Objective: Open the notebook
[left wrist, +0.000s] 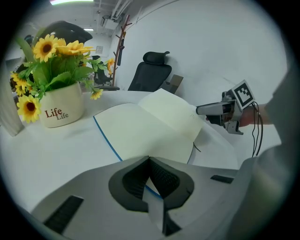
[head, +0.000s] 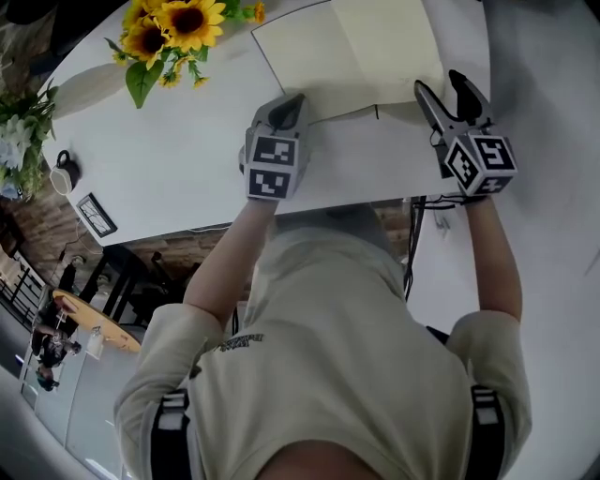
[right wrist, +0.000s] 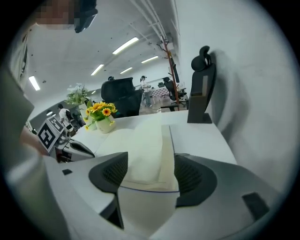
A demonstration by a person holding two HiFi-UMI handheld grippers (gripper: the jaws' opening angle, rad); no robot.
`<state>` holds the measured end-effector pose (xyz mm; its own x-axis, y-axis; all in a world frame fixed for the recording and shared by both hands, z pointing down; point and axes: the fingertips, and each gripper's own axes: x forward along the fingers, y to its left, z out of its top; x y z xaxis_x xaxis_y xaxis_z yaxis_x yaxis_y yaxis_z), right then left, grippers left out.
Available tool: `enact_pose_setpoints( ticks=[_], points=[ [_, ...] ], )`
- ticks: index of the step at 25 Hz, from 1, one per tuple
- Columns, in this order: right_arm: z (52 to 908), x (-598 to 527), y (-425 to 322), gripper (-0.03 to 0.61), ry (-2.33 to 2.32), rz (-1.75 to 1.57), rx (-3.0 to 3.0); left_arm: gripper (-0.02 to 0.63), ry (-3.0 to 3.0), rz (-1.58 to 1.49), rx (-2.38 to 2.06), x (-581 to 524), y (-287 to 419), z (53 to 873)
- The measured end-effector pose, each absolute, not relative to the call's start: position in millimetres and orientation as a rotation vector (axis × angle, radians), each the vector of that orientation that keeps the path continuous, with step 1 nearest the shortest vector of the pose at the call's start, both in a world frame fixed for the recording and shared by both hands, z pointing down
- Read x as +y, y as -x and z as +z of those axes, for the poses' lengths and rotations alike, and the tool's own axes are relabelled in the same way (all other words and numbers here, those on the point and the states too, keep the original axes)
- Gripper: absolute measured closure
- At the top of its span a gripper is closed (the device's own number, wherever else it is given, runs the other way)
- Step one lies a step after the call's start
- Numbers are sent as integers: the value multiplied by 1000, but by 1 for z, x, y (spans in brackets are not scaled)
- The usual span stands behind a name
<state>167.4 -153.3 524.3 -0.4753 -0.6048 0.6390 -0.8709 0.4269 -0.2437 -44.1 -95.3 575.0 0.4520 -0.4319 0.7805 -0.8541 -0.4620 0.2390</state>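
The notebook point(head: 347, 56) lies open on the white table point(head: 169, 169), showing blank cream pages, with a blue-edged cover point(left wrist: 105, 140) under them. My left gripper point(head: 287, 111) sits at the notebook's near left corner. In the left gripper view its jaws point(left wrist: 150, 161) are closed together, with the cover's blue edge pinched between the pads. My right gripper point(head: 448, 94) is at the near right corner and is open wide. In the right gripper view the right-hand stack of pages point(right wrist: 150, 154) lies between the spread jaws, and the pads stand clear of it.
A cream vase of sunflowers point(left wrist: 61, 110) stands left of the notebook and also shows in the head view point(head: 173, 28). A mug point(head: 64, 173) and a small dark device point(head: 97, 216) sit near the table's left edge. Beyond the table stands an office chair point(left wrist: 151, 70).
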Motion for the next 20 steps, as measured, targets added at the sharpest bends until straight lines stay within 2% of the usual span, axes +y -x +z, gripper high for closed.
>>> enact_pose_setpoints(
  ticks=[3, 5, 8, 12, 17, 20],
  points=[
    [542, -145, -159, 265, -1225, 923, -2217, 606, -2076, 861, -1073, -95, 44, 575],
    [545, -144, -156, 303, -1244, 970, -2221, 606, -2080, 859, -1075, -96, 44, 575],
    [542, -147, -149, 395, -1268, 949, -2242, 604, -2080, 860, -1081, -96, 45, 575],
    [523, -150, -135, 553, -1301, 928, -2307, 604, -2079, 856, -1089, -96, 44, 575],
    [490, -137, -95, 569, -1209, 875, -2438, 606, -2075, 841, -1098, -95, 44, 571],
    [481, -124, -63, 546, -1087, 789, -2477, 606, -2078, 822, -1103, -95, 46, 566]
  ],
)
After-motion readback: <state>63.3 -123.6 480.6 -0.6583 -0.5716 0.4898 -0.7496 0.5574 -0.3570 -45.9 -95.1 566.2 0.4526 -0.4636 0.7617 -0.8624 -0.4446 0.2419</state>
